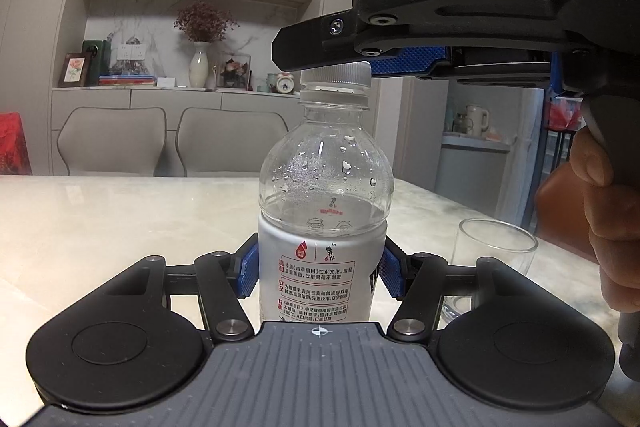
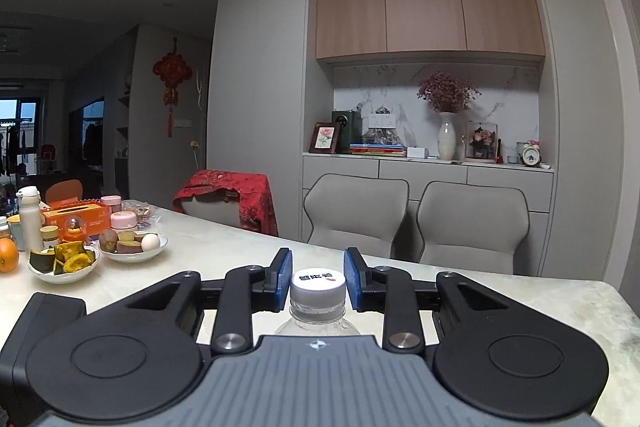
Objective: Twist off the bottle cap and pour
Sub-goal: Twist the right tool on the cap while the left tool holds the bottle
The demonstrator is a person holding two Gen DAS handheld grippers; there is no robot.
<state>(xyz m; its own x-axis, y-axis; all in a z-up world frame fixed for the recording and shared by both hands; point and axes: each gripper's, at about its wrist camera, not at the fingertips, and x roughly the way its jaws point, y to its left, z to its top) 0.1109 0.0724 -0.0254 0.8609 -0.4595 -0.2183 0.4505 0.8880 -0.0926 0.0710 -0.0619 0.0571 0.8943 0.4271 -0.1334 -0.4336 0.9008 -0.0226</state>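
A clear plastic water bottle with a white label stands upright on the marble table. My left gripper is shut on the bottle's labelled body, blue pads pressed on both sides. The white ribbed cap sits on the bottle's neck. My right gripper comes in from the right at cap height, its blue pads on either side of the cap with small gaps, so it is open around it. An empty clear glass stands on the table to the bottle's right.
Two grey chairs stand behind the table. Bowls of food, an orange tissue box and jars sit at the table's far left end. The table's right edge is close.
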